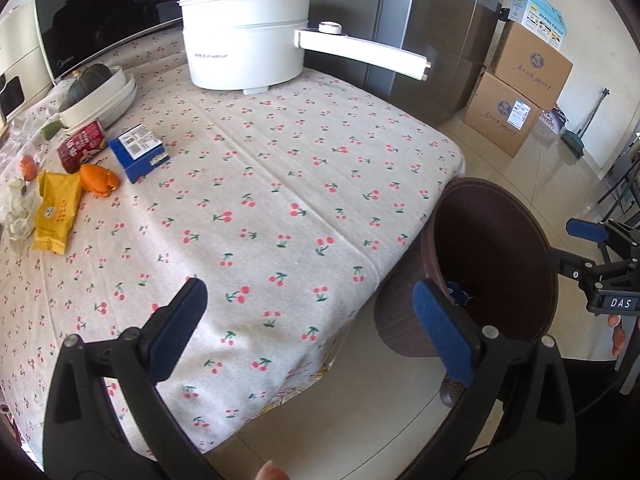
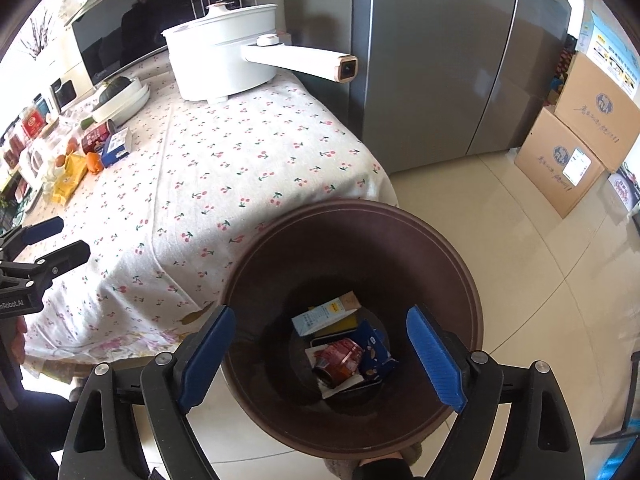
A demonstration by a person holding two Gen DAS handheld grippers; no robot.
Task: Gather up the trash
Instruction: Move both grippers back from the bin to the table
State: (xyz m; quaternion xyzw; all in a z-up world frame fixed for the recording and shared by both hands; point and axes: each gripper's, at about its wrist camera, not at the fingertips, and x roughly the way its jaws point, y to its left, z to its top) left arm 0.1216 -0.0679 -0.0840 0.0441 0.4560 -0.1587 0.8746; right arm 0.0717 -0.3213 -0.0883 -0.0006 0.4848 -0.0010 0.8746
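Setting: a kitchen corner; a table under a cherry-print cloth (image 1: pixel 280 184) stands against a grey refrigerator (image 2: pixel 440 64), with a tiled floor and stacked cardboard boxes (image 1: pixel 520 92) beyond.
Left gripper (image 1: pixel 312 320): jaws spread wide and empty; it hangs over the near table edge, angled down, with the cloth showing between its pads.
Right gripper (image 2: pixel 320 352): jaws spread and empty; it is poised directly above the mouth of the brown bin (image 2: pixel 460 264), pointing down into it.
Bin contents: a pale carton (image 2: pixel 320 316), a red can (image 2: pixel 340 360) and a blue wrapper (image 2: pixel 374 350) lie at the bottom.
Bin position: on the floor just off the table's near right corner.
Remaining trash: at the far left of the table lie a blue box (image 1: pixel 140 152), a red can on the table (image 1: pixel 82 146), orange peel (image 1: pixel 98 178), a yellow packet (image 1: pixel 54 212) and crumpled paper (image 1: pixel 18 212).
Other items: a white electric pot (image 1: pixel 248 44) and a dish holding a green squash (image 1: pixel 100 92); probably not trash.
Key relation: the litter lies ahead and to the left of the left gripper, well apart from it; the right gripper is farther still.
Axis: the yellow packet's long side runs roughly toward the left gripper, so a crosswise pinch looks suitable.
Assessment: collection is partly done; the left hand is judged the better placed for the next pick.
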